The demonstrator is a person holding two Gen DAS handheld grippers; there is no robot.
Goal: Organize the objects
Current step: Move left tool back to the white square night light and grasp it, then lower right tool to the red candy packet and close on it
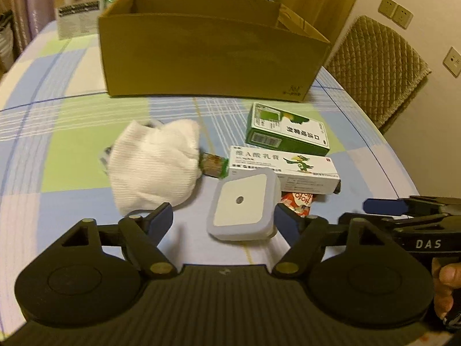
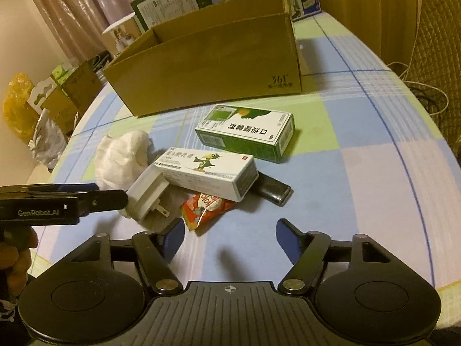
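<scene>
Cardboard box [image 1: 213, 57], one, stands behind two medicine cartons [image 1: 286, 129], one white plug adapter [image 1: 242, 204], one cloth [image 1: 155, 161] and one snack packet [image 2: 206, 209] on the bench [image 1: 72, 109]. Left gripper [image 1: 224, 219] and right gripper [image 2: 230, 236] both have jaws released; the adapter sits between the left jaws.

I'm seeing a quilted chair [image 1: 380, 66] standing beside the table | wall sockets [image 1: 396, 13] sitting above it | curtains [image 2: 83, 8] hanging behind | yellow bag [image 2: 17, 106] lying low at left

Cardboard box [image 1: 213, 57] behind medicine boxes [image 1: 285, 132]; cloth [image 1: 155, 164] left.
</scene>
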